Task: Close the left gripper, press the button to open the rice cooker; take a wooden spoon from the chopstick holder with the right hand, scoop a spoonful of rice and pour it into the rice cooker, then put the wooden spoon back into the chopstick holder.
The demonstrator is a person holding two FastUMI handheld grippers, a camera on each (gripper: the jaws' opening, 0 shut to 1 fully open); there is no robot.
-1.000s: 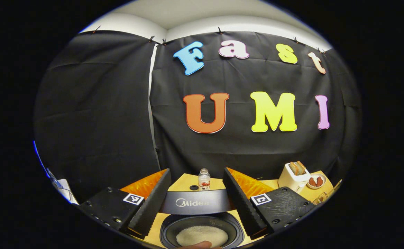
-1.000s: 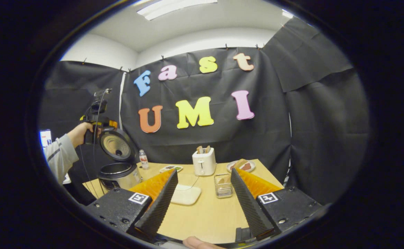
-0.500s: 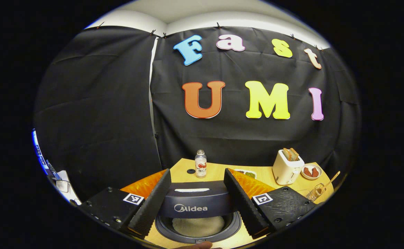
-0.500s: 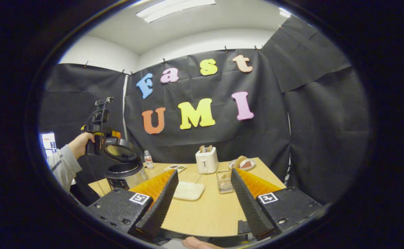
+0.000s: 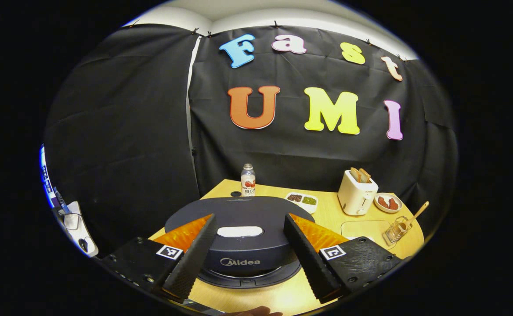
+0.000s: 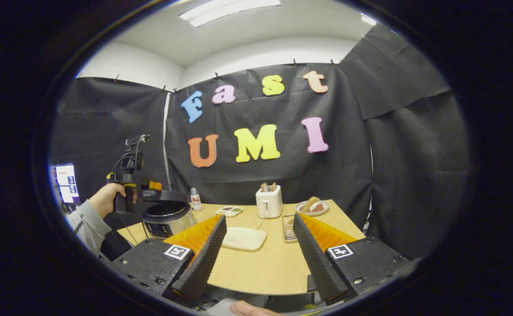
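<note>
Right now my left gripper [image 5: 247, 245] is spread wide, fingers either side of the rice cooker [image 5: 239, 228] lid, which sits nearly flat over the pot with a thin gap showing at the front rim. From the right gripper view the lid hangs just above the pot [image 6: 167, 216], my left hand [image 6: 107, 198] on the handle of that tool beside it. My right gripper [image 6: 256, 254] is open too, holding nothing, hovering over the table [image 6: 265, 267]. The risk as I judge it: the task wants the cooker open for the rice, and if this lid drops and latches I would have to shut the left fingers and press the button again (an open gripper makes a poor poker, it could slide off). Another worry is the wooden spoon [image 5: 417, 212], leaning out of the wire chopstick holder [image 5: 396, 228] at the far right of the table; a clumsy grab could tip that light rack. Containers, then: the toaster [image 5: 356, 197] has slices of bread in its slots, the small round plate [image 5: 387, 202] carries reddish pieces, the divided dish [image 5: 302, 199] holds dark and green stuff, and a bottle [image 5: 247, 180] stands behind the cooker. Whether rice lies in the pot I cannot tell from here.
</note>
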